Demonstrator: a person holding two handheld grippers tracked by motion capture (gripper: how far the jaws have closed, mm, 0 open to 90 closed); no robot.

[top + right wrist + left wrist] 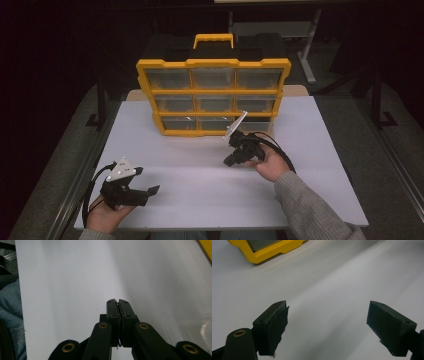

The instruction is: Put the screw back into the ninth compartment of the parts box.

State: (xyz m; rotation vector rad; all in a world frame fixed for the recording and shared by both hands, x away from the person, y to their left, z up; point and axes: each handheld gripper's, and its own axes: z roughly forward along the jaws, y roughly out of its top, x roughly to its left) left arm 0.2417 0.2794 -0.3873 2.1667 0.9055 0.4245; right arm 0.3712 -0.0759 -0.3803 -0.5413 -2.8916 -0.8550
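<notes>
A yellow-framed organizer (213, 96) with clear drawers and a yellow handle stands upright at the back of the white table (200, 180). My right gripper (229, 161) is held above the table just in front of the organizer's lower right corner, tips pointing left and down. In the right gripper view its jaws (117, 305) are pressed together with nothing between them. My left gripper (152, 190) rests near the front left corner of the table. Its jaws (327, 322) stand wide apart over bare table, and a corner of the organizer (267, 252) shows far ahead.
The table's front edge runs close to both hands. A metal rail (75, 185) lines the table's left side. Dark floor and table legs (307, 55) lie behind the organizer. A trouser leg (10, 312) shows past the table edge in the right gripper view.
</notes>
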